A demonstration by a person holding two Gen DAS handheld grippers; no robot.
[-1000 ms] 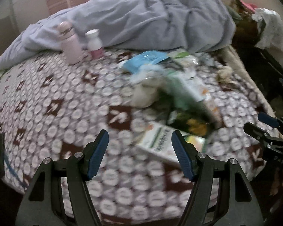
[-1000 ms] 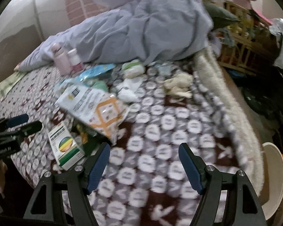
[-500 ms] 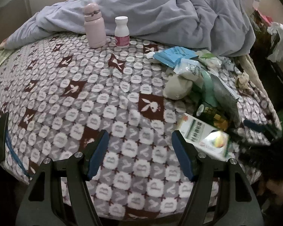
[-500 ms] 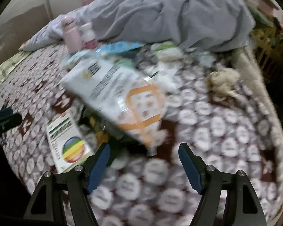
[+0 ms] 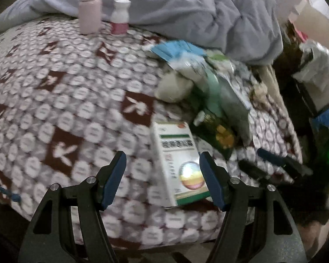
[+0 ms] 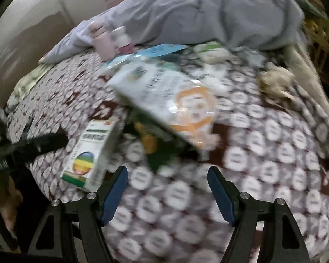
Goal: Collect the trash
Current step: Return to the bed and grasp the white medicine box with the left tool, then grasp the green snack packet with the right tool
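Inspected a bed (image 5: 54, 100) covered by a patterned brown-and-white blanket, with a rumpled grey quilt (image 5: 186, 15) heaped along its far side. Found the trash gathered in one loose pile on the near right part of the bed in the left wrist view. Noted a white medicine box (image 5: 179, 162) with a green band and a rainbow disc, lying flat at the near edge of the pile, its near end between the left gripper's (image 5: 162, 180) blue fingers (image 5: 114, 178) in that view. Found those fingers standing partly open, nothing gripped, pads clear of the box on both sides (contact not seen). Found the right gripper (image 6: 167, 194) likewise partly open and empty above bare blanket, the same box (image 6: 90, 151) just beyond its left finger. Recorded a large white snack bag with an orange figure (image 6: 173, 100) lying over a dark green packet (image 6: 155, 144) in the middle of the pile, a blue wrapper (image 6: 155, 51) behind it, and crumpled tissue (image 6: 276, 81) to the far right. Observed a pink flask (image 5: 90, 8) and a white pill bottle (image 5: 120, 16) standing upright side by side at the quilt's edge, well apart from the pile. Motion blur throughout; finer print illegible.
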